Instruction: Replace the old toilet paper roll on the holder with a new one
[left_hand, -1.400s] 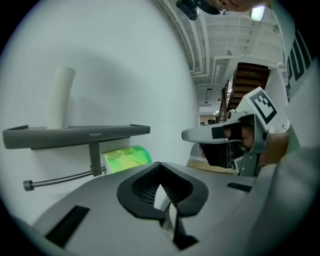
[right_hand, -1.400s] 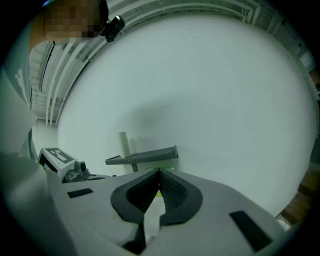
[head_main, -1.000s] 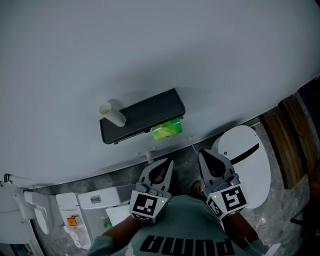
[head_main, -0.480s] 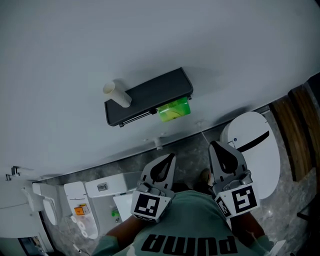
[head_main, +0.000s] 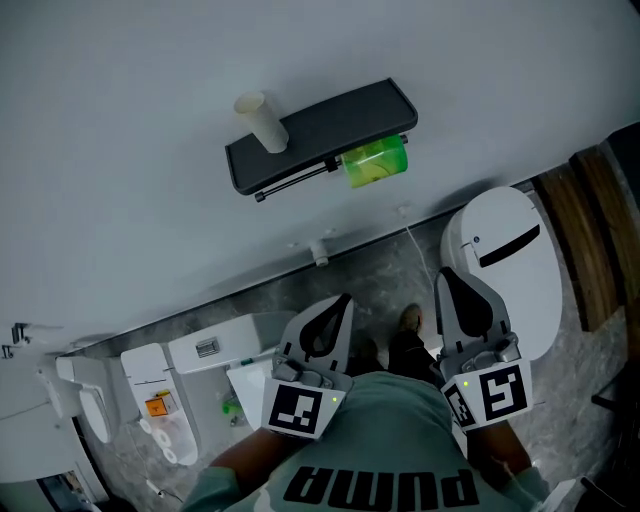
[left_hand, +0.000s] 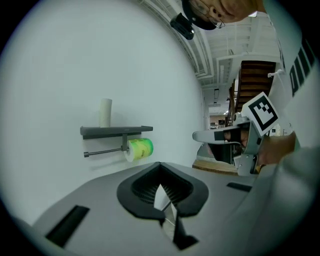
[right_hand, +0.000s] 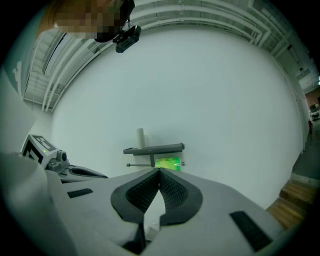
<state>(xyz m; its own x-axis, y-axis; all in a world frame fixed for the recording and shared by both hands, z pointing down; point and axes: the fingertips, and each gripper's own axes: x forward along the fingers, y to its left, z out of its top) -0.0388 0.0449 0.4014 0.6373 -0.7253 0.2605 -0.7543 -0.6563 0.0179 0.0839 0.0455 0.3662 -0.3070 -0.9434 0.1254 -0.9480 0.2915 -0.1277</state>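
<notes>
- Holder (head_main: 320, 130) is a dark shelf fixed to the pale wall (head_main: 140, 220), with bare wall round all its edges
- green roll (head_main: 375, 162) hangs on the bar (head_main: 295, 183) under the holder's shelf, at the right end; the bar's left tip is free
- cardboard tube (head_main: 262, 121) stands upright on the holder's left end, close to the shelf edge
- left gripper (head_main: 343, 300) is well short of the holder, pointing toward it, jaws closed together with nothing between them
- right gripper (head_main: 446, 275) is beside it, also well short of the holder, jaws closed together and empty
- open room between both grippers and the holder's front edge
- white oval lid (head_main: 505, 260) is lower right of the holder, just beside the right gripper
</notes>
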